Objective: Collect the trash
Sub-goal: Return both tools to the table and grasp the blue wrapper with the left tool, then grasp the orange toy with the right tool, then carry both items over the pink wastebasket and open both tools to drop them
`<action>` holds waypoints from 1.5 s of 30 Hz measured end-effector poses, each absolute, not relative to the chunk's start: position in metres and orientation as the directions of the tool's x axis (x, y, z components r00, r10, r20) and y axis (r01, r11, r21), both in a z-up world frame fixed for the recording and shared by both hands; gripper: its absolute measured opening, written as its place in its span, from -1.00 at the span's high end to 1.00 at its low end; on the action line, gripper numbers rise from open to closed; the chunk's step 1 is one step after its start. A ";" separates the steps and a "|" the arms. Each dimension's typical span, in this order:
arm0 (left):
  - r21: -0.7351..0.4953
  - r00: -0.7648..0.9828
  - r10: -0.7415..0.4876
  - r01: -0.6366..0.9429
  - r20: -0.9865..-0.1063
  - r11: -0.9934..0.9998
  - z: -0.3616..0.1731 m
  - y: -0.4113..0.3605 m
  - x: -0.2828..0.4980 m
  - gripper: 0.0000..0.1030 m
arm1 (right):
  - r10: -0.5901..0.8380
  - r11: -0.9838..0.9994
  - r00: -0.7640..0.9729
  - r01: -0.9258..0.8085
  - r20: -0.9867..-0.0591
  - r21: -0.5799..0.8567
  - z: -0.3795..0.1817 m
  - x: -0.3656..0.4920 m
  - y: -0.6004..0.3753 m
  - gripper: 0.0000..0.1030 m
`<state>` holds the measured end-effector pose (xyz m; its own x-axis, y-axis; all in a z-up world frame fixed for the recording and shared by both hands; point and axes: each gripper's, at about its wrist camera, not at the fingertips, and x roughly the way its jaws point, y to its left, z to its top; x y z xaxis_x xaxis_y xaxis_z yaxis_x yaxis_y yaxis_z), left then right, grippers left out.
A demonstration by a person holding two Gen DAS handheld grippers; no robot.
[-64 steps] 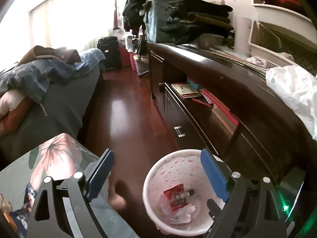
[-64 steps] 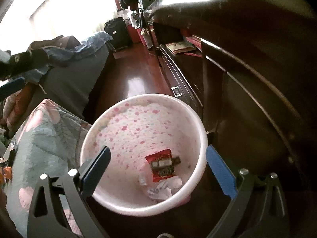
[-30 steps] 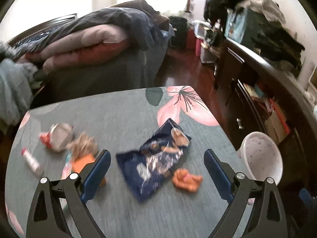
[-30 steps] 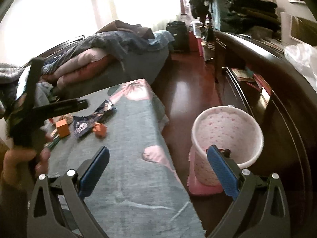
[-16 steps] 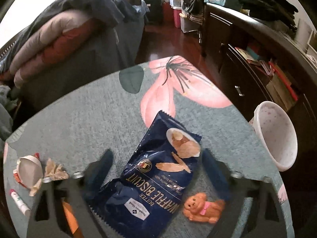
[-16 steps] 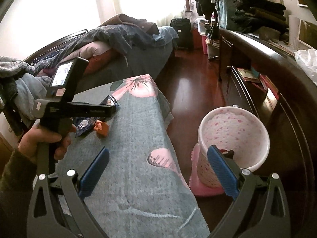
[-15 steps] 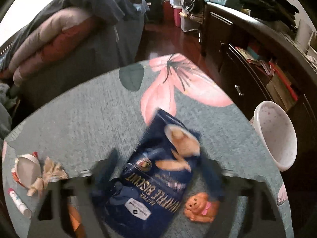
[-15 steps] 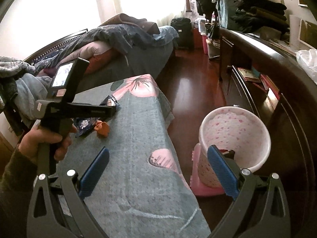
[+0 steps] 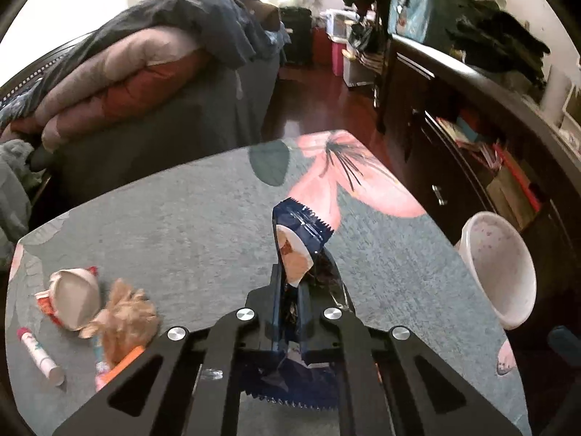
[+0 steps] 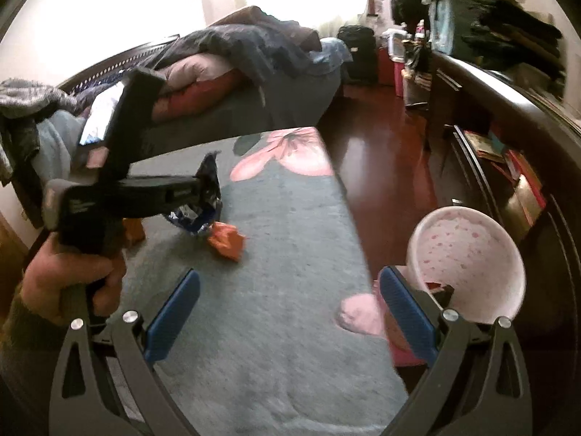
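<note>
My left gripper is shut on a dark blue biscuit wrapper and holds it just above the grey floral table cover. In the right wrist view the same gripper grips the wrapper over the table. The white, pink-speckled trash bin stands on the floor right of the table; the right wrist view shows the bin too. My right gripper is open and empty above the table's near end, left of the bin.
An orange toy lies by the wrapper. At the table's left are an open cup, a crumpled brown wad, a small tube and an orange block. A bed lies behind, a dark cabinet on the right.
My left gripper has closed on the blue wrapper, which lay flat on the table, and raised it on edge. My right gripper has shifted slightly left over the table.
</note>
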<state>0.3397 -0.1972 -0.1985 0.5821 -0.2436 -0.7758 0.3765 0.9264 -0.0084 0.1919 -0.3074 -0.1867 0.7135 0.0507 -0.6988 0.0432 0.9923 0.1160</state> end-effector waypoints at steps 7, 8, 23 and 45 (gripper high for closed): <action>-0.040 0.646 -0.255 0.328 -0.719 0.944 -0.166 -0.163 0.328 0.88 | 0.068 0.997 0.656 -0.012 -0.752 0.080 -0.201 0.239 -0.274 -0.71; -0.046 0.651 -0.257 0.324 -0.714 0.945 -0.162 -0.158 0.327 0.87 | 0.068 0.997 0.645 -0.015 -0.761 0.076 -0.204 0.244 -0.271 -0.62; -0.103 0.687 -0.308 0.323 -0.658 0.941 -0.136 -0.118 0.307 0.87 | -0.012 0.999 0.601 -0.016 -0.799 -0.027 -0.227 0.275 -0.242 0.21; -0.064 0.702 -0.347 0.396 -0.621 0.916 -0.106 -0.165 0.260 0.87 | 0.015 0.996 0.713 0.052 -0.701 0.074 -0.177 0.175 -0.301 0.21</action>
